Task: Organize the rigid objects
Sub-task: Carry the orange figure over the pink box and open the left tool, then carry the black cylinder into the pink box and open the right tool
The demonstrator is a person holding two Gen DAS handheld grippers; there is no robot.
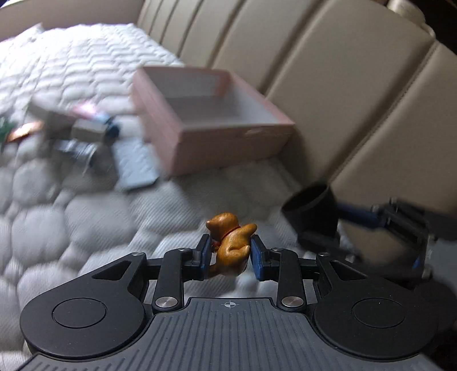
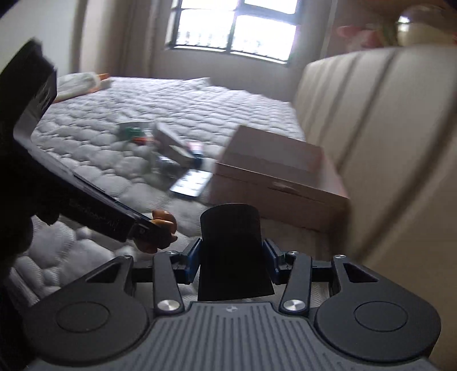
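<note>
The little orange-brown bear figurine sits pinched between the blue pads of the left gripper, lifted clear above the quilted mattress. The pads press on both of its flanks, so that tool is clamped on the bear at a middling width. From the right wrist view the same figurine peeks out at the tip of the left gripper, whose dark body slants in from the left edge.

Over on the other side, the right gripper has a black flared cup-shaped object between its blue pads, mouth pointing away from the camera. The pads sit against its sides and the jaws hold it. The left wrist view catches that same black object held out to the right, in front of the beige padded headboard.

Ahead lies the open pink cardboard box, resting on the mattress right against the headboard, its inside showing bare. Just beside the box, to its left, a blurred scatter of small items lies on the quilt, a flat grey remote-like slab nearest to it. In the right wrist view the box sits beyond the cup, and a bright window glows behind the bed.
</note>
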